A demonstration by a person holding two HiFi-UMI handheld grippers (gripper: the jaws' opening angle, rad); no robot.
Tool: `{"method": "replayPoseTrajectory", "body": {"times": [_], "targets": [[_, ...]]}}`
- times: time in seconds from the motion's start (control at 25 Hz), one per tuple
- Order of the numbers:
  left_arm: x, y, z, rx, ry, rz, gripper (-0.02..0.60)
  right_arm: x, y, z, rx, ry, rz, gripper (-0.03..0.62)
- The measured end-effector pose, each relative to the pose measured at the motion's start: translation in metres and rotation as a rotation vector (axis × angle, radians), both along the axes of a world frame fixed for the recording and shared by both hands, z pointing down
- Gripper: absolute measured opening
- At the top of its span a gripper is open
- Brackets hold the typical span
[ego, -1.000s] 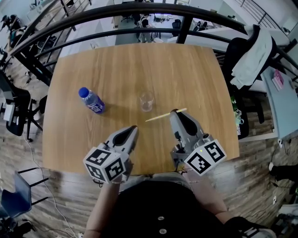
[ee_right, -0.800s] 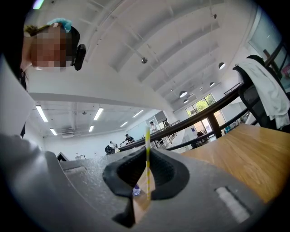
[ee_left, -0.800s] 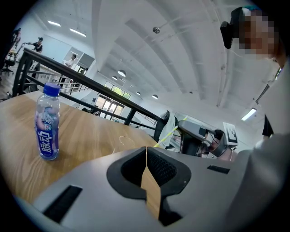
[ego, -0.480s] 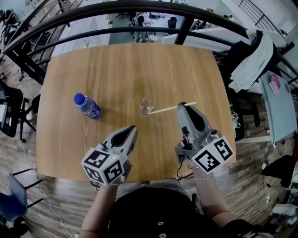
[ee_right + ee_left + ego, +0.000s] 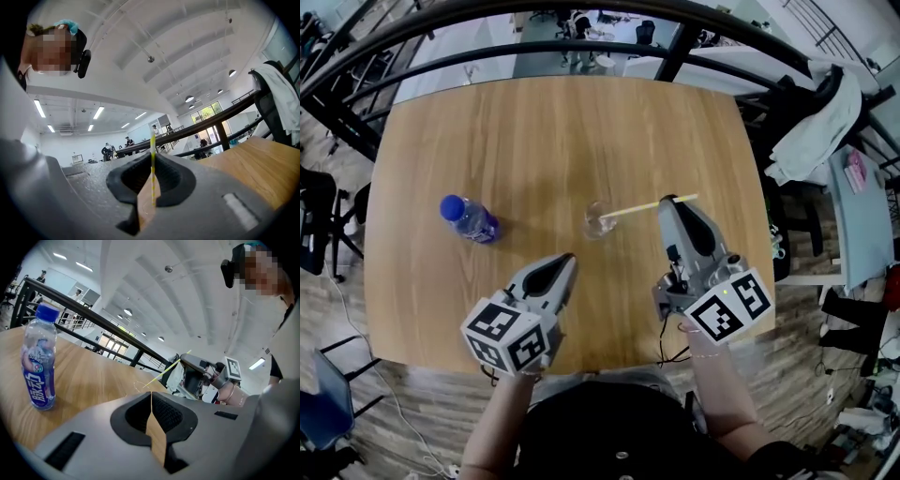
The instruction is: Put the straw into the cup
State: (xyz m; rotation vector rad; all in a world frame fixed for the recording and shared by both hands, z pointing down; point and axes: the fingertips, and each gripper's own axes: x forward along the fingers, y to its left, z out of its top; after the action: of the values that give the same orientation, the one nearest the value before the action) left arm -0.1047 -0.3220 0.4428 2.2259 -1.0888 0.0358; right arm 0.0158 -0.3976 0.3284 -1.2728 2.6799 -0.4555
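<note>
The straw (image 5: 636, 207), thin and yellow, runs slantwise above the table (image 5: 553, 131). Its far end sticks out past the right gripper (image 5: 669, 200) and its near end reaches the rim of the cup (image 5: 598, 220). I cannot tell whether that end is already inside the cup or just above its mouth. The right gripper view shows the straw (image 5: 152, 157) standing upright in the narrow slit of that gripper (image 5: 152, 180), whose jaws are pressed together on it.

The cup is small and clear, and it stands upright near the middle of the table, just to the left of the right gripper's tip. The left gripper view shows the straw (image 5: 168, 370) slanting down from the right gripper (image 5: 186, 358) toward the tabletop.

The left gripper (image 5: 566, 259) hangs over the near part of the table, pointed toward the cup but well short of it. Its own view shows its jaws (image 5: 151, 401) closed against each other with nothing between them.

A plastic bottle (image 5: 468, 218) with a blue cap and a blue label stands upright on the left part of the table, well apart from the cup; the left gripper view shows it (image 5: 40, 364) at the left. A black railing (image 5: 581, 17) curves round the table's far side, and a pale garment (image 5: 814, 122) hangs over a chair to the right.
</note>
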Motion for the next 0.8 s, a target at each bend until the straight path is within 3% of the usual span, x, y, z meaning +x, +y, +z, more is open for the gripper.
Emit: {"method": "replayPoseTrajectory", "body": {"times": [0.8], "targets": [[-0.005,-0.029,0.043,-0.094,0.024,0.010,0.023,-0.038,-0.024,0.090,-0.179,0.105,-0.025,0.022]]}}
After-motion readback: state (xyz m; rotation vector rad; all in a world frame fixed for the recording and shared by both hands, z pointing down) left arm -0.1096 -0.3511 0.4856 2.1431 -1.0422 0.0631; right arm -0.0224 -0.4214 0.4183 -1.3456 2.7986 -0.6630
